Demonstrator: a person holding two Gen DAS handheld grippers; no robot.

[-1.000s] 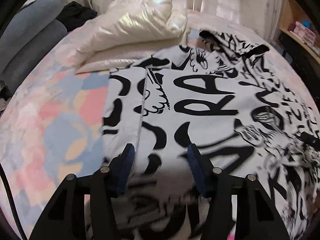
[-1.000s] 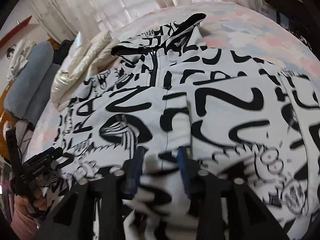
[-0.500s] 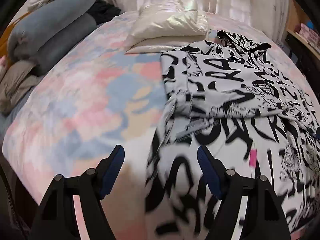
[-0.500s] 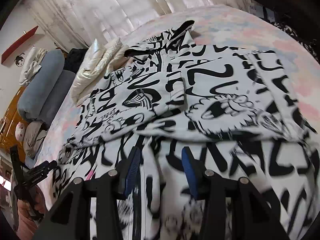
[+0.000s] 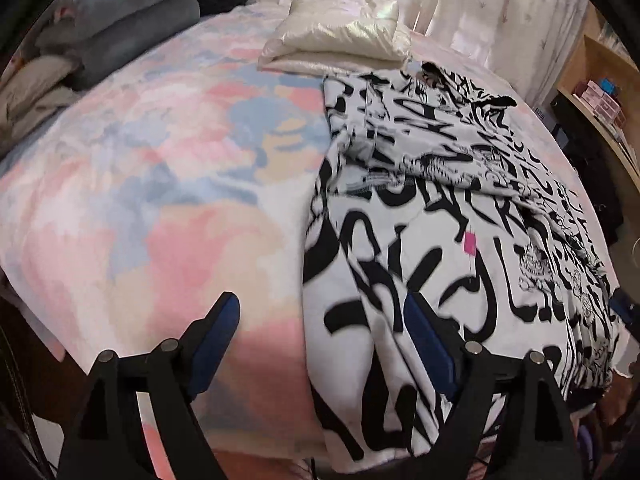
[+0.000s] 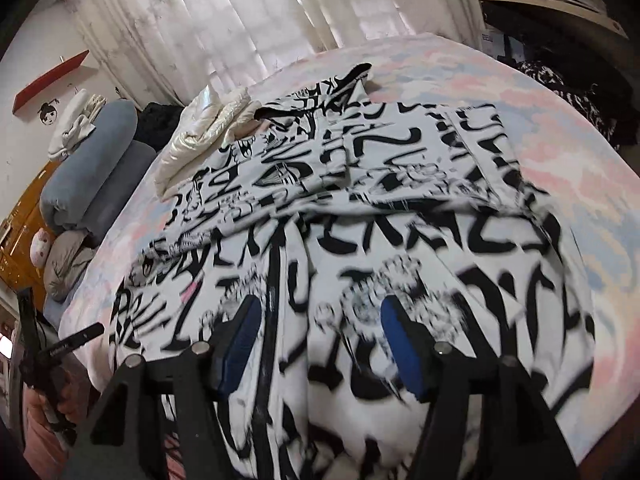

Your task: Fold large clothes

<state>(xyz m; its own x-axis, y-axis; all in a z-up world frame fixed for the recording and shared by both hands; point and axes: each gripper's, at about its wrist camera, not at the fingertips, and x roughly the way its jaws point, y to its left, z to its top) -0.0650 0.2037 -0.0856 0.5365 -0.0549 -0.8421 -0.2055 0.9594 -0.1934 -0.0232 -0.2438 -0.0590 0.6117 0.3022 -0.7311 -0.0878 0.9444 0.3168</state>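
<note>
While the black-and-white printed garment (image 5: 460,208) lies spread over the right half of the pastel bedspread (image 5: 160,184), its far part folded back over itself, the left gripper (image 5: 322,330) hovers above the near left edge of the cloth with its blue-padded fingers wide apart and nothing between them. From the right wrist, the right gripper (image 6: 318,332) hangs likewise wide and empty over the near middle of the garment, and only this view shows the left gripper from outside, at the bed's near left corner. Only the left wrist shows the small pink tag (image 5: 469,243) clearly and the wooden shelf (image 5: 600,92); both show the shiny cream jacket (image 6: 204,136) touching the garment's far edge.
</note>
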